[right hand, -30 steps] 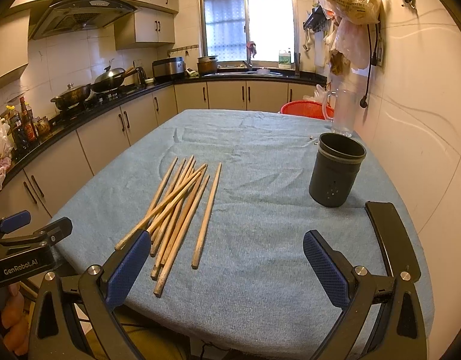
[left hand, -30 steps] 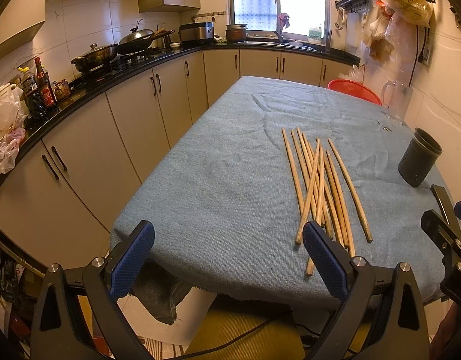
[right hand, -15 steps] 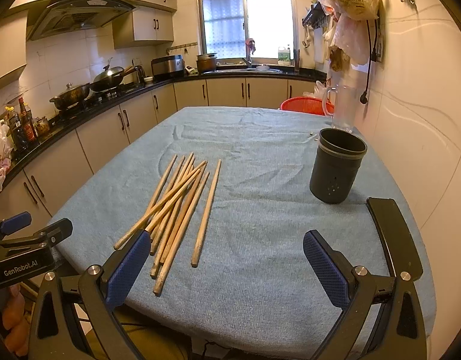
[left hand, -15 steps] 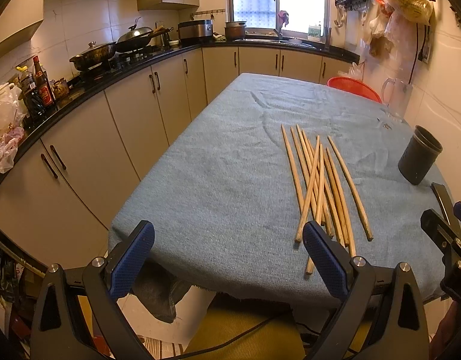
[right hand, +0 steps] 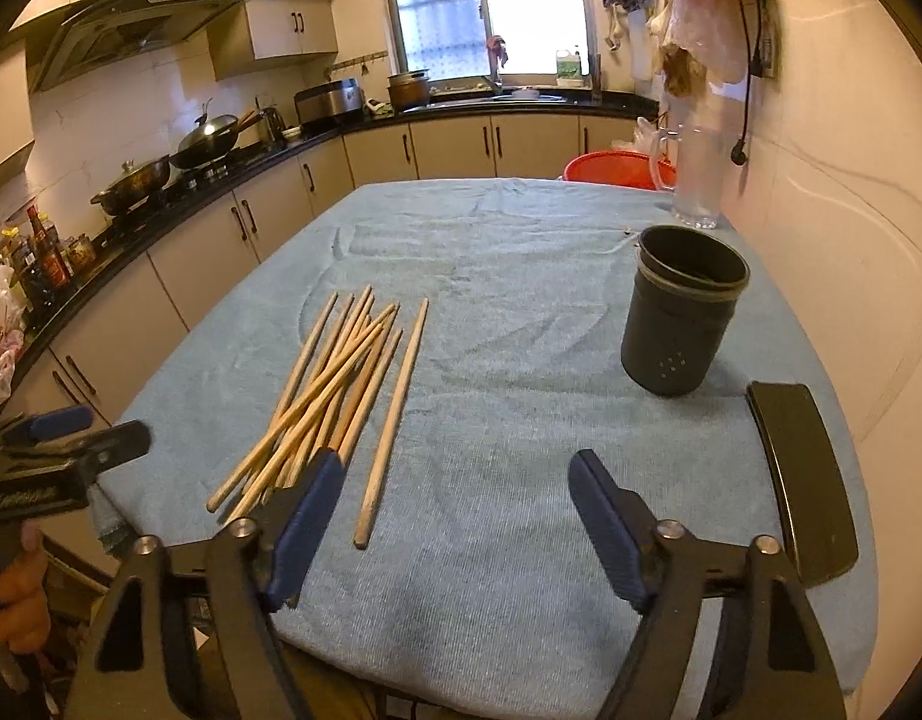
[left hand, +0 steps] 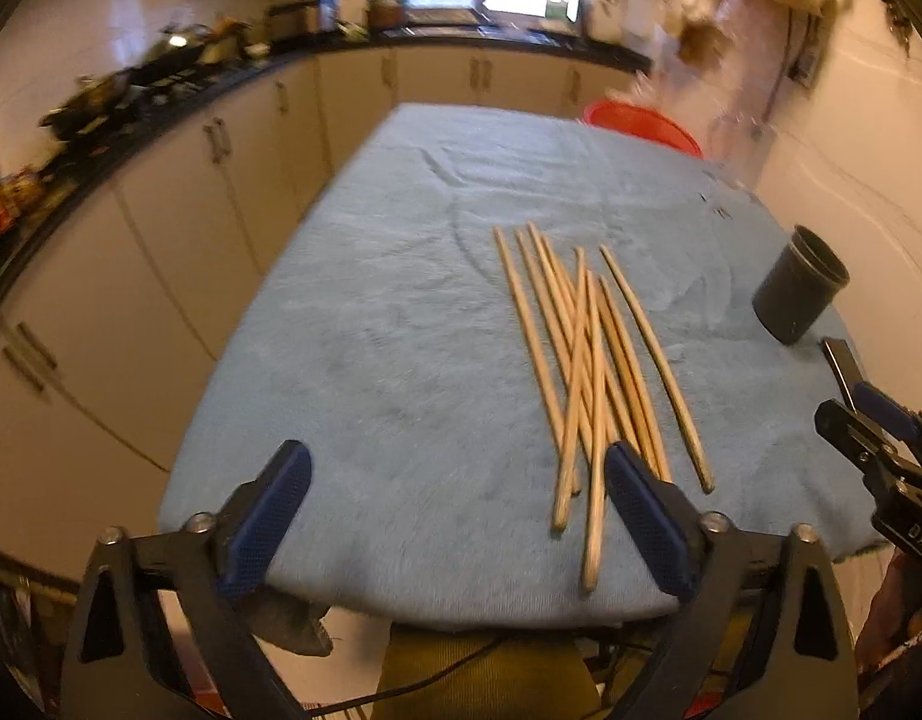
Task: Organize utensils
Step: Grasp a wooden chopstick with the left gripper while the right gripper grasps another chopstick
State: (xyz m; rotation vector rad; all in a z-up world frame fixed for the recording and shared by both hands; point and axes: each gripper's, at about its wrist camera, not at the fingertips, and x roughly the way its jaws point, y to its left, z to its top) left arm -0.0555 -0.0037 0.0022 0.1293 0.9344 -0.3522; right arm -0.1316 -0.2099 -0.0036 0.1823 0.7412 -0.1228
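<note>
Tongs [right hand: 455, 516] closing, empty; lettering blurred, unreadable.

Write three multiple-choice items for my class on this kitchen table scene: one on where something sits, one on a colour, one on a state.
1. Where do the chopsticks lie in relation to the dark cup in the right wrist view?
A. inside it
B. to its left, apart from it
C. stacked on its rim

2. What colour is the cloth covering the table?
A. blue
B. red
C. white

3. How does the cup stand?
A. tipped on its side
B. upside down
C. upright, mouth open upward

Answers:
1 B: the bundle lies loose on the cloth, with bare cloth between it and the cup.
2 A: the towel-like cover reads light blue in both views.
3 C: its open rim faces up and nothing sticks out of it.
</note>
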